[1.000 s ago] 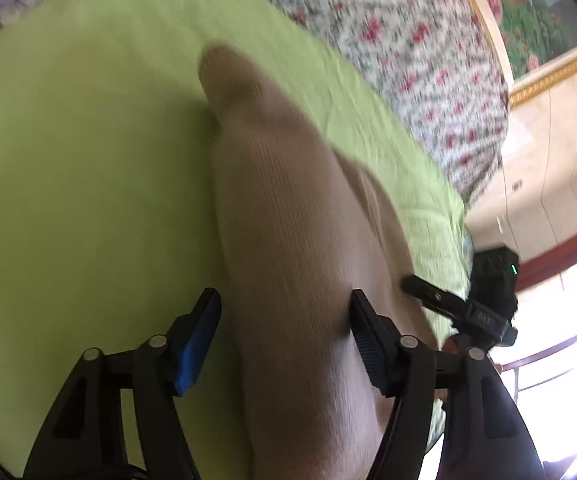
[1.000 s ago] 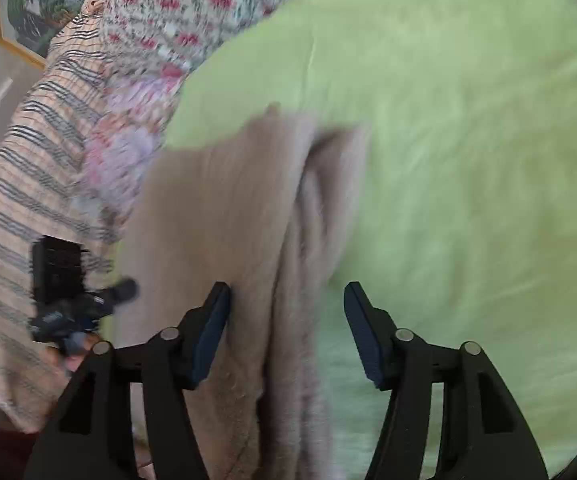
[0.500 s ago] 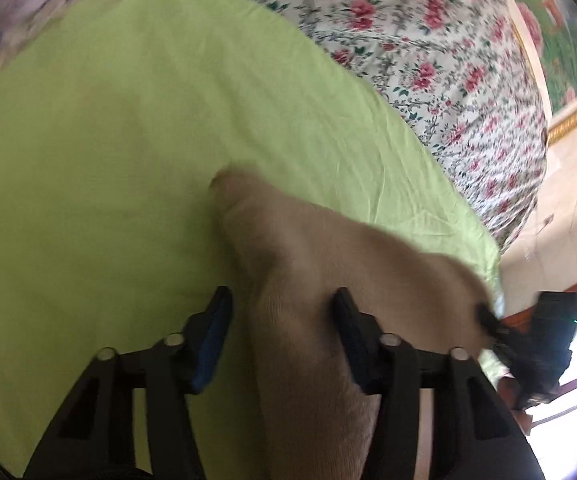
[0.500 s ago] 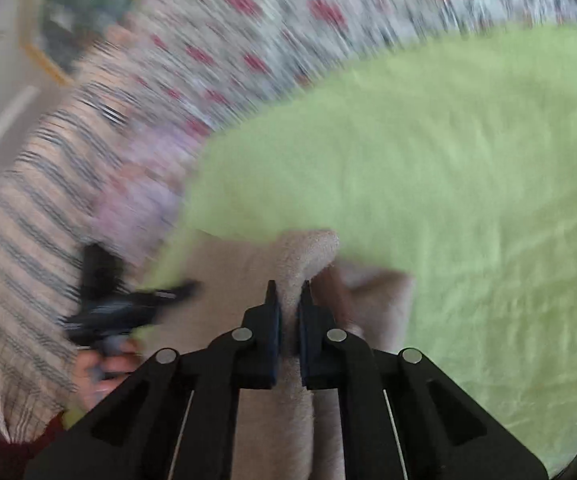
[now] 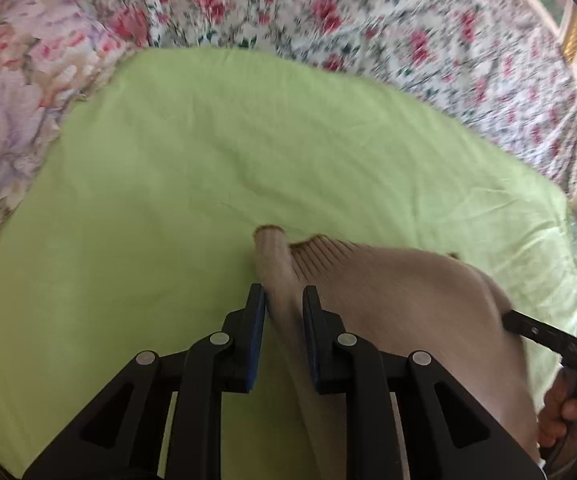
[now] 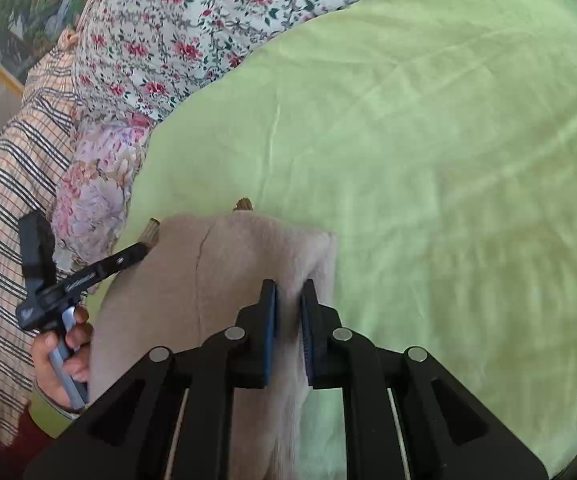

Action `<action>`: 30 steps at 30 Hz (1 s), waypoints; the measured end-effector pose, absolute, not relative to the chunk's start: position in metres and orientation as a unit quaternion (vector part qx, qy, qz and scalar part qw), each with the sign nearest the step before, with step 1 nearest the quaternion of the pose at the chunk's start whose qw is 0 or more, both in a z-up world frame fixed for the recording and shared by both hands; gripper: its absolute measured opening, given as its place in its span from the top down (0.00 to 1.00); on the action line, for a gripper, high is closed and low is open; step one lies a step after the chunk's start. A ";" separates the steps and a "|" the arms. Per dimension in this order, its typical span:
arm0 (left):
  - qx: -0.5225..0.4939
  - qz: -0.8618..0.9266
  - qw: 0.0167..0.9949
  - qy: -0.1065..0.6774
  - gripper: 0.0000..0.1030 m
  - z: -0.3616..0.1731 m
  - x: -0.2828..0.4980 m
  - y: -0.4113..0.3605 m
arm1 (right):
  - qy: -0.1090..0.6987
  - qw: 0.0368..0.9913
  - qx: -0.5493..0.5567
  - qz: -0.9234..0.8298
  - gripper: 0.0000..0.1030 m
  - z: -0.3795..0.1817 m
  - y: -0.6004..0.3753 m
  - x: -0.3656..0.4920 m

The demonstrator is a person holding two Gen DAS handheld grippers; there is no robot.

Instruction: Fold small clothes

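Sweater (image 5: 388,276) nearer; striped cloth (image 6: 12,184) right-view only

One beige knit garment (image 5: 388,280), two hand-held grippers (image 5: 284,304) (image 6: 288,300), one green sheet (image 5: 208,160)

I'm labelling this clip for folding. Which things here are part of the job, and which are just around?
Part of the job: beige knit garment, left gripper closing on it, right gripper pinching it.

Just around: green sheet, floral bedcover, striped cloth, framed painting.
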State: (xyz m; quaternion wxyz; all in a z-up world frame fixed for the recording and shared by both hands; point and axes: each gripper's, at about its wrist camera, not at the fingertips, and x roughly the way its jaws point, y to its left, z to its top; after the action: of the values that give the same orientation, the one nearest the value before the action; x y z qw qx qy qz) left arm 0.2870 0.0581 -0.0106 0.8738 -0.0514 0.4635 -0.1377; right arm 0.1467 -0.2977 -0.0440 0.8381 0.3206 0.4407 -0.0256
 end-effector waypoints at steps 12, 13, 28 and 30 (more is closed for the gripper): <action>-0.069 -0.204 0.880 0.423 0.61 0.019 0.083 0.087 | 0.410 0.852 0.327 0.008 0.50 -0.007 -0.250 0.036; -0.072 -0.203 0.880 0.423 0.59 0.017 0.066 0.089 | 0.413 0.854 0.317 0.012 0.50 -0.005 -0.243 0.025; -0.010 -0.172 0.878 0.447 0.43 -0.041 0.005 0.061 | 0.444 0.843 0.300 0.039 0.52 -0.028 -0.205 0.002; 0.006 -0.141 0.883 0.448 0.51 -0.047 0.011 0.058 | 0.448 0.841 0.299 0.040 0.78 -0.029 -0.203 0.006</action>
State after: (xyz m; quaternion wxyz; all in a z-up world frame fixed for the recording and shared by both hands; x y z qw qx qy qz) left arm 0.0113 0.0582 -0.0472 0.8826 0.0061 0.4484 -0.1411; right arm 0.0060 -0.2032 -0.0294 0.8414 0.2993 0.4482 0.0399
